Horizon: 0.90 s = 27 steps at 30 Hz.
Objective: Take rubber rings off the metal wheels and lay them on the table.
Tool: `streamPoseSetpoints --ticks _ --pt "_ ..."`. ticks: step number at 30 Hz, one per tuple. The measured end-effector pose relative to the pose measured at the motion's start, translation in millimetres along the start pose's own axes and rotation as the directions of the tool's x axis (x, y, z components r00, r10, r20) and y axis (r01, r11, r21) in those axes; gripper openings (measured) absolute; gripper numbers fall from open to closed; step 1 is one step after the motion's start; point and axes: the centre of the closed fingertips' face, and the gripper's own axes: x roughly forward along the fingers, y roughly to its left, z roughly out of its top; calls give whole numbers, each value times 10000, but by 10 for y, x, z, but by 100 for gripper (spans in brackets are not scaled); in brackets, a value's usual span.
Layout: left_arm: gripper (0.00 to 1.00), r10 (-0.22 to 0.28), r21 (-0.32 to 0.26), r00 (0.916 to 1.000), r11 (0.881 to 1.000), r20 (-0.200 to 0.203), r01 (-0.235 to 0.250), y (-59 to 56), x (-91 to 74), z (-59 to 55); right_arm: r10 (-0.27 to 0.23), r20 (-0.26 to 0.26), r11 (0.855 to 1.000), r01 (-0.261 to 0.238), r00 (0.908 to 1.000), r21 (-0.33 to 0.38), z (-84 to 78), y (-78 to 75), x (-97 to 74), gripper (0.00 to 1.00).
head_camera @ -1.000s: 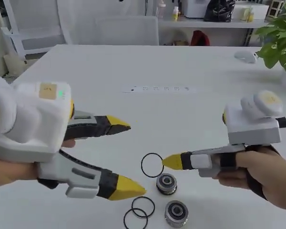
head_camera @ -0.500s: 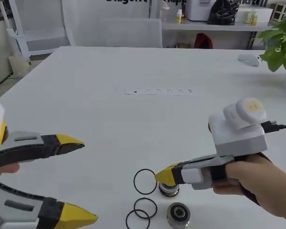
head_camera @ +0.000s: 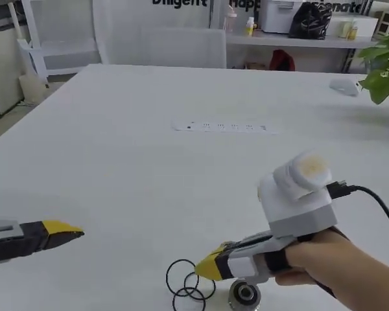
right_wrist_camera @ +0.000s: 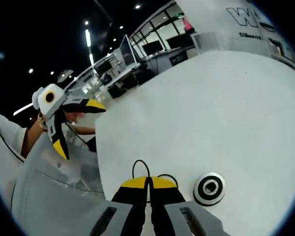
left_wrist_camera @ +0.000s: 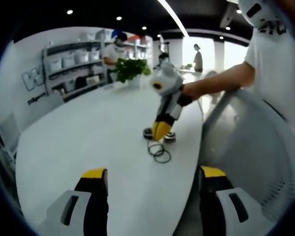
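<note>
Three loose rings [head_camera: 183,280] lie overlapping on the table [head_camera: 149,162] just left of the wheel [head_camera: 244,293], so I judge a good part of the job done. That wheel shows a dark band round its rim in the right gripper view, perhaps a ring yet to pull, and a second wheel [left_wrist_camera: 147,132] sits just beside it. My right gripper [head_camera: 206,267] hovers between the rings and the wheel with jaws together, though I cannot tell whether it nips a ring, while the left gripper [left_wrist_camera: 153,172] hangs well left of the wheel, jaws wide apart and empty.
</note>
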Motion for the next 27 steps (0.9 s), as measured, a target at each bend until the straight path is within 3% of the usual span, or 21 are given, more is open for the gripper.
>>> streamPoseSetpoints --ticks 6,12,18,27 --pt "75 4 -267 9999 9996 -107 -6 -17 14 -73 -308 -393 9994 300 9988 -192 -124 -28 126 0" --pt "75 127 -514 9999 9986 88 -122 -17 12 -76 -406 -195 9992 406 9990 -36 -77 -36 147 0" --pt "75 78 -559 10000 9984 2 -78 -43 19 -113 -797 -282 9967 791 9964 -194 -116 -104 169 0" --pt "74 177 -594 9998 9981 51 -173 -35 14 -117 -996 -149 9950 995 9949 -60 -92 -156 152 0"
